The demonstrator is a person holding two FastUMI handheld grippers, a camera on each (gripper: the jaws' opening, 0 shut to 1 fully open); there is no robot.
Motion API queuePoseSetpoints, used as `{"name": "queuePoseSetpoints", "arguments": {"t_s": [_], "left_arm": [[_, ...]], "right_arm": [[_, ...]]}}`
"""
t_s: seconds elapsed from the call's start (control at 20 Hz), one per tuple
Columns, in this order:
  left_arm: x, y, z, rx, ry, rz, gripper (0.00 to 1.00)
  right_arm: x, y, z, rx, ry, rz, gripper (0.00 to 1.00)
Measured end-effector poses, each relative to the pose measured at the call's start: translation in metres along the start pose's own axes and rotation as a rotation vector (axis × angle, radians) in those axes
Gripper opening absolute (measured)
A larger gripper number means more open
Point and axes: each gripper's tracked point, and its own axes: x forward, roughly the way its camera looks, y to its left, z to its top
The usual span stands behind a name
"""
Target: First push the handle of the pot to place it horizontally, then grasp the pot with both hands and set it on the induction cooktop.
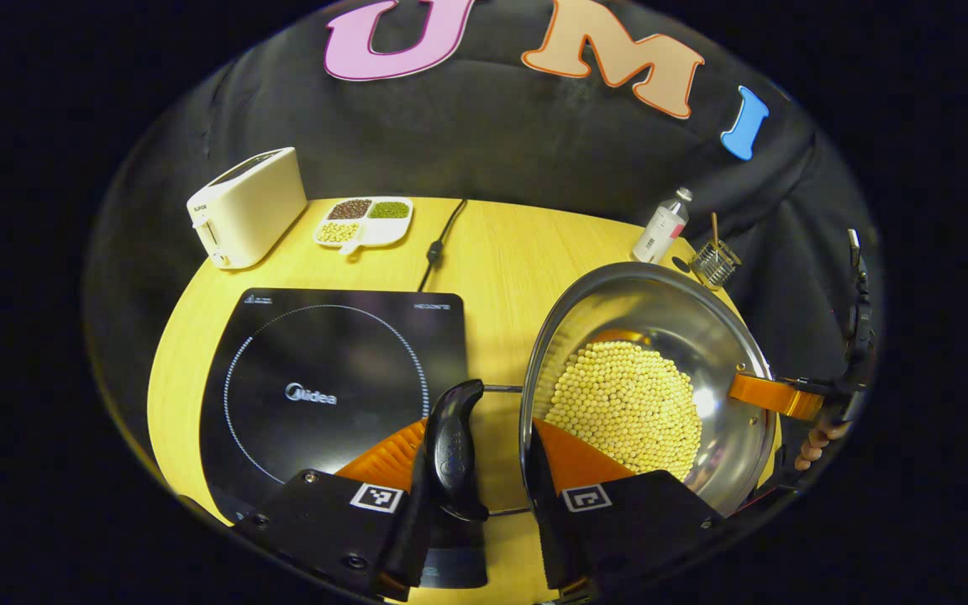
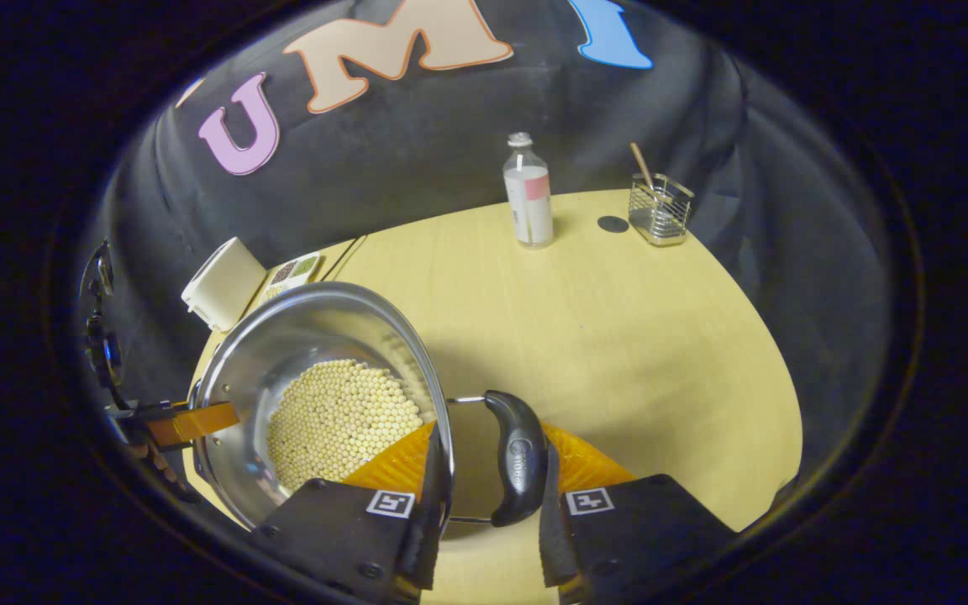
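Near the right edge of the tabletop (image 1: 518,252) is the steel pot (image 1: 702,336), with a heap of pale beans (image 1: 627,403) in it. It is just beside the black induction cooktop (image 1: 333,378), not on it. I cannot tell if its bottom is touching the wood.

The left gripper (image 1: 477,437) has one finger inside the pot wall and one outside the black left handle (image 1: 453,445). Its jaws look pinched on the wall and handle together. The right gripper (image 2: 491,437) does the same on the far side, around the right handle (image 2: 518,458), and its jaws look pinched too. Both handles stick out flat.

So the push looks done, and the two-hand grab is the step now. Next, the pot has to go up and across to the ring on the cooktop. Both hands should move together and keep it level, or beans may roll out.

At the back edge are a white toaster (image 1: 244,206), a bean dish (image 1: 364,220), a bottle (image 2: 528,197) and a wire basket (image 2: 660,210).
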Motion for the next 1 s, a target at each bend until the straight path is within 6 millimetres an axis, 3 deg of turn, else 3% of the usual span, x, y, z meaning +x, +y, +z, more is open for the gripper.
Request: {"name": "queuePoseSetpoints", "arguments": {"t_s": [0.1, 0.2, 0.25, 0.45, 0.55, 1.0], "left_arm": [[-0.009, 0.027, 0.004, 0.002, -0.001, -0.015, 0.57], [-0.016, 0.055, 0.009, 0.007, -0.003, -0.03, 0.54], [-0.018, 0.07, 0.012, 0.013, -0.008, -0.037, 0.55], [-0.023, 0.125, 0.019, 0.021, -0.01, -0.047, 0.54], [-0.027, 0.15, 0.02, 0.016, -0.006, -0.044, 0.54], [-0.028, 0.222, 0.028, 0.008, -0.012, -0.012, 0.54]], "right_arm": [[-0.007, 0.029, -0.004, -0.001, -0.006, -0.021, 0.45], [-0.012, 0.06, -0.009, 0.002, -0.016, -0.037, 0.45], [-0.013, 0.076, -0.01, 0.004, -0.021, -0.045, 0.5], [-0.008, 0.132, -0.02, 0.011, -0.023, -0.068, 0.45], [-0.007, 0.157, -0.024, -0.002, -0.016, -0.071, 0.5], [0.02, 0.228, -0.032, -0.013, 0.02, -0.051, 0.5]]}}
